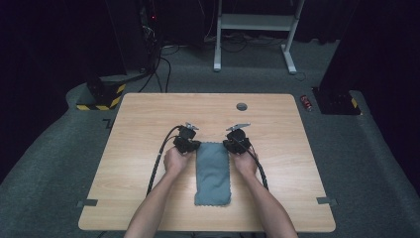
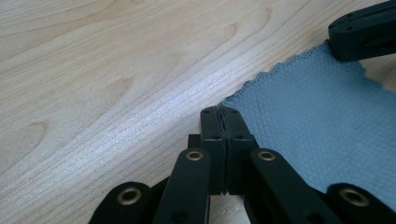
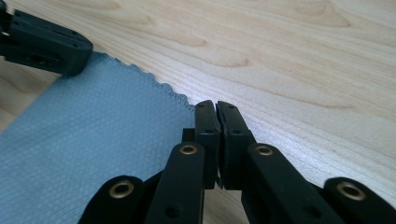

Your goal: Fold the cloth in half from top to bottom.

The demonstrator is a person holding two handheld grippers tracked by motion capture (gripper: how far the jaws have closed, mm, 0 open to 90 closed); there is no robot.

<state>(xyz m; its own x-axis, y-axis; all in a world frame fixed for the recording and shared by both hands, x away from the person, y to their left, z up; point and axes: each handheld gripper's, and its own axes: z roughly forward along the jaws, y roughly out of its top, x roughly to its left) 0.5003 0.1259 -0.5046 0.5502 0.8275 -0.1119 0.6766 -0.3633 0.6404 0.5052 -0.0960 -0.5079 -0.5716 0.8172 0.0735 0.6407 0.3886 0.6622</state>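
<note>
Both tongs closed: left tongs [image 2: 219, 114] pinch one far corner of the grey cloth [image 1: 213, 171], right tongs [image 3: 215, 108] the other. Cloth lies flat on the wooden surface [image 1: 148, 114], between the hands.

Wooden table [image 1: 148, 119], red can [image 1: 306, 102]

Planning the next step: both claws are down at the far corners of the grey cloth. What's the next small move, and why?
Probably lift both claws slightly and together. The left claw and right claw each look shut on a far corner of the cloth, which lies flat on the table, folded into a narrow strip. An even lift would raise that far edge without skewing it, ready to fold toward the person.
</note>
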